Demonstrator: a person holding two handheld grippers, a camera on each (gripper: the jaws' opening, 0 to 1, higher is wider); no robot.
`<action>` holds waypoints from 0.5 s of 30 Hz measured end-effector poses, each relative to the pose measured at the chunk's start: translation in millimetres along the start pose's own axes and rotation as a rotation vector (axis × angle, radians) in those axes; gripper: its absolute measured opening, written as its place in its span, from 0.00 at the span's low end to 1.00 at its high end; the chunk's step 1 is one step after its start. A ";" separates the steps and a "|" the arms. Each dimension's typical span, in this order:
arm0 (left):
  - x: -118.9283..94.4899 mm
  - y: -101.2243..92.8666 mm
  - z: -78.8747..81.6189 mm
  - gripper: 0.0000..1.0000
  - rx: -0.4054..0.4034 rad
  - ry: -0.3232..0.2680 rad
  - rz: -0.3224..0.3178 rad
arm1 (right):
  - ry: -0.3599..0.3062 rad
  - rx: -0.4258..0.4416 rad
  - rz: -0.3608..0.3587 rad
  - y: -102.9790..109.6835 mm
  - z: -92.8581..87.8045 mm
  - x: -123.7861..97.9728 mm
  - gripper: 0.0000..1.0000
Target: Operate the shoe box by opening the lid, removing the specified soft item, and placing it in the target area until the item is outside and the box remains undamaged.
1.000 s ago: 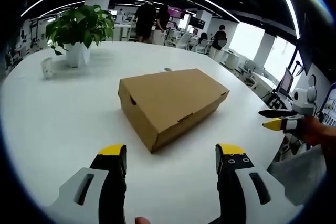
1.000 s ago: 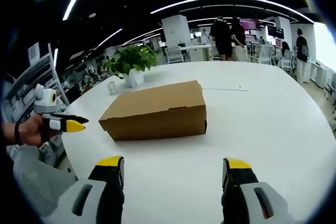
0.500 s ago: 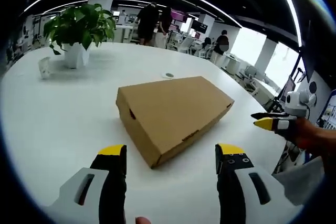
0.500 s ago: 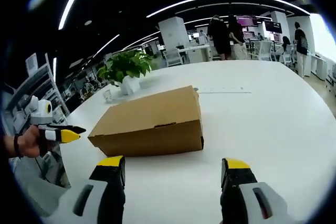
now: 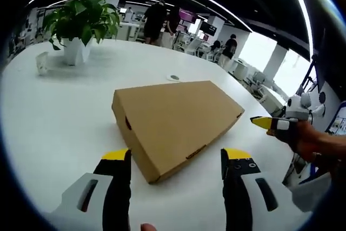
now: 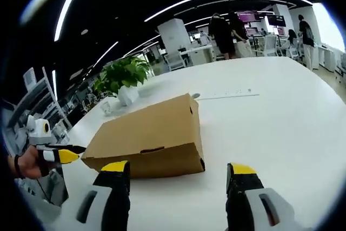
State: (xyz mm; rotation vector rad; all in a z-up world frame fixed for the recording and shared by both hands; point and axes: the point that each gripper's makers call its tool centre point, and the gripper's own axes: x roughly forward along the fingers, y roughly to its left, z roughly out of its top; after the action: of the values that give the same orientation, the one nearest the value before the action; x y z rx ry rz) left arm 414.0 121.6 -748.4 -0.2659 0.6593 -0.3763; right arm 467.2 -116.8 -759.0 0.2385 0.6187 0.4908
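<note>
Two grippers face one closed box, so nearly all of the task is left, as I judge it. Largest is the white surface (image 5: 48,117), wide and round-edged, in an open office with people standing far off. On it lies the brown cardboard shoe box (image 5: 175,117), lid (image 6: 146,128) down and flush, its closing tab tucked in the long front wall; the soft item must be inside, out of sight, and no marked target area can be made out. Beyond the box stands a potted plant (image 5: 81,22) with a small cup (image 5: 42,62) beside it, and a small round disc (image 5: 173,78) lies just behind the box. The left gripper (image 5: 175,160) hovers near the box's corner, jaws wide apart and holding nothing; the right gripper (image 6: 178,174) hovers before the long front wall, jaws equally spread and empty. Opening, removing and placing all remain undone. No brand, label or writing can be read on the box.
</note>
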 end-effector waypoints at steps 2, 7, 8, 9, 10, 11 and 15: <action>2.4 0.9 0.7 0.69 -0.003 0.001 0.001 | -0.002 0.006 0.006 1.4 4.2 5.6 0.70; 9.4 5.2 3.5 0.67 -0.030 -0.005 0.007 | -0.006 0.029 0.027 5.3 11.8 19.2 0.67; 10.3 5.8 3.7 0.67 -0.034 -0.006 0.008 | -0.007 0.032 0.030 5.2 12.8 21.3 0.67; 11.6 6.4 3.6 0.66 -0.036 -0.006 0.012 | -0.007 0.034 0.031 5.3 13.7 23.2 0.67; 12.5 6.9 3.3 0.65 -0.034 -0.004 0.015 | -0.006 0.033 0.031 5.2 14.8 25.9 0.66; 14.8 8.4 2.8 0.64 -0.032 -0.002 0.018 | -0.002 0.032 0.030 4.4 15.0 28.2 0.65; 21.2 11.7 1.8 0.63 -0.033 0.003 0.018 | 0.007 0.034 0.032 3.6 14.3 31.3 0.64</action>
State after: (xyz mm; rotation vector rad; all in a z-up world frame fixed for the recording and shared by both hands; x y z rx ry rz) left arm 433.6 123.4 -762.7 -0.2910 0.6710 -0.3488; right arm 496.7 -98.8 -761.9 0.2790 0.6314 0.5123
